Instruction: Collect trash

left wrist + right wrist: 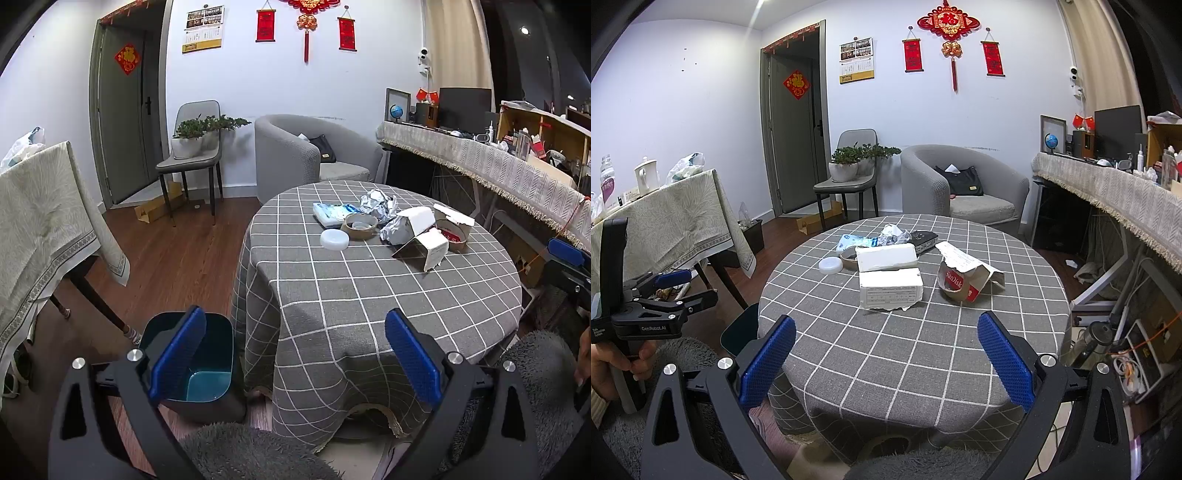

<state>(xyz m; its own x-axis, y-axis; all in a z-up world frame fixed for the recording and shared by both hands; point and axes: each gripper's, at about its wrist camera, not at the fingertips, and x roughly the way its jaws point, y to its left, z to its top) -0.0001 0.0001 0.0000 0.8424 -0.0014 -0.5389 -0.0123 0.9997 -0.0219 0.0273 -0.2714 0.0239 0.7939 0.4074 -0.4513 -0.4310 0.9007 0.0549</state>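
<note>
Trash sits clustered on the round checked table (923, 332) toward 12 o'clock: white carton (890, 282), torn SanDisk box (960, 284), crumpled foil (376, 203), tape roll (360, 226). Bin (207, 365) stands at the table's 9 o'clock. Left gripper (295, 354) and right gripper (886, 358) both hold their jaws apart, empty.

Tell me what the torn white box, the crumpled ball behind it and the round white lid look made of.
Torn white box: thin cardboard, matte, with ragged torn edges showing brown inside. Crumpled ball: looks like paper or foil, with sharp creases and a slightly silvery sheen; hard to settle. Round white lid: probably plastic, smooth and faintly translucent.
</note>
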